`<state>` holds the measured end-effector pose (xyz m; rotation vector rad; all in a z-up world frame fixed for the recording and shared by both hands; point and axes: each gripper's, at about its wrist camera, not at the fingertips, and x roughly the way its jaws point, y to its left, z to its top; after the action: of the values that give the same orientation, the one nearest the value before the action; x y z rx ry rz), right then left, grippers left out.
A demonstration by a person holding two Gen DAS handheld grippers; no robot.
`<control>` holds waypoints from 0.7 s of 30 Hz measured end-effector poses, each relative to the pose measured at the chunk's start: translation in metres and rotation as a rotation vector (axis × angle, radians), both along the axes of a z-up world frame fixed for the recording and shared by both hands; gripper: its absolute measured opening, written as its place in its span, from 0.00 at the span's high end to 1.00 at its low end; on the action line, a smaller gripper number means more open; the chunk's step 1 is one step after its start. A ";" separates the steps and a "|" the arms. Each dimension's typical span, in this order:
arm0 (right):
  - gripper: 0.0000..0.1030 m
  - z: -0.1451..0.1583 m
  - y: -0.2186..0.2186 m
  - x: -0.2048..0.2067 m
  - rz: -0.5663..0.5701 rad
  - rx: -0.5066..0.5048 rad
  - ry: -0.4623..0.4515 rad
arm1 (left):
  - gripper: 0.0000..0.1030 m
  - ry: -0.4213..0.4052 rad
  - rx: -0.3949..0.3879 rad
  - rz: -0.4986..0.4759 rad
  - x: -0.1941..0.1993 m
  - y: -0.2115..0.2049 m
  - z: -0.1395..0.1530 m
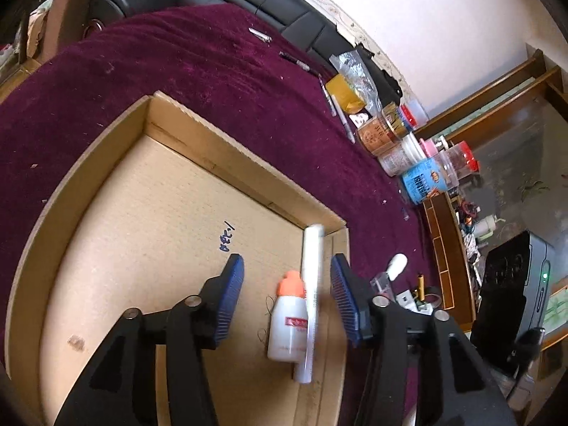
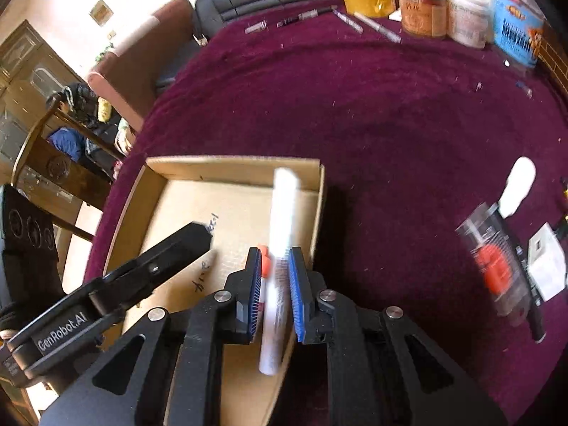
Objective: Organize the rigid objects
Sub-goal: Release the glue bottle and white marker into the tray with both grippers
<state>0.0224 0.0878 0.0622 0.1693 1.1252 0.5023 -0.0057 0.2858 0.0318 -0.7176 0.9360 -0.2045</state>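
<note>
An open cardboard box (image 1: 106,163) (image 2: 230,165) lies on the maroon cloth. Inside, near its right wall, lies a white bottle with an orange cap (image 1: 287,330) (image 2: 264,262). A long white pen (image 1: 312,284) (image 2: 280,213) rests beside it, its tip against the far wall, and looks blurred. My left gripper (image 1: 287,298) is open over the box; bottle and pen sit between its blue pads without touching them. One of its fingers (image 2: 177,248) shows in the right wrist view. My right gripper (image 2: 275,284) hovers above, shut, with pen and bottle showing through the narrow gap.
Jars and tins (image 1: 390,142) (image 2: 422,14) crowd the table's far right edge beside a yellow tape roll (image 2: 369,0). Several pens (image 1: 294,61) lie on the cloth. To the box's right sit a clear packet holding something orange (image 2: 497,269) and a white piece (image 2: 518,191).
</note>
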 end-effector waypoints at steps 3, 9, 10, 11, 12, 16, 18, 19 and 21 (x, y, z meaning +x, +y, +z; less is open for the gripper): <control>0.86 0.023 -0.034 -0.012 -0.018 0.067 -0.082 | 0.46 -0.025 -0.002 0.013 -0.015 0.000 0.018; 0.74 0.052 -0.148 -0.044 -0.286 -0.018 -0.374 | 0.23 -0.098 -0.015 -0.103 -0.054 -0.049 0.060; 0.71 0.052 -0.166 -0.047 -0.337 -0.038 -0.406 | 0.23 -0.108 -0.004 -0.134 -0.057 -0.062 0.065; 0.65 0.050 -0.182 -0.049 -0.384 -0.061 -0.429 | 0.23 -0.115 0.012 -0.171 -0.060 -0.079 0.069; 0.64 0.046 -0.199 -0.051 -0.434 -0.085 -0.446 | 0.23 -0.112 0.034 -0.214 -0.060 -0.102 0.070; 0.64 0.023 -0.252 -0.056 -0.573 -0.100 -0.461 | 0.23 -0.036 0.057 -0.281 -0.051 -0.160 0.051; 0.64 0.010 -0.272 -0.057 -0.622 -0.079 -0.452 | 0.23 0.017 0.059 -0.291 -0.045 -0.182 0.035; 0.64 0.001 -0.278 -0.059 -0.639 -0.073 -0.448 | 0.23 0.033 0.071 -0.292 -0.043 -0.191 0.030; 0.64 -0.015 -0.290 -0.051 -0.645 -0.105 -0.376 | 0.23 0.049 0.132 -0.267 -0.031 -0.208 0.022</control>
<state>-0.0288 -0.2018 0.0476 0.3170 0.6710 -0.1018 -0.0367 0.0780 0.0541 -0.4766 1.0812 -0.3577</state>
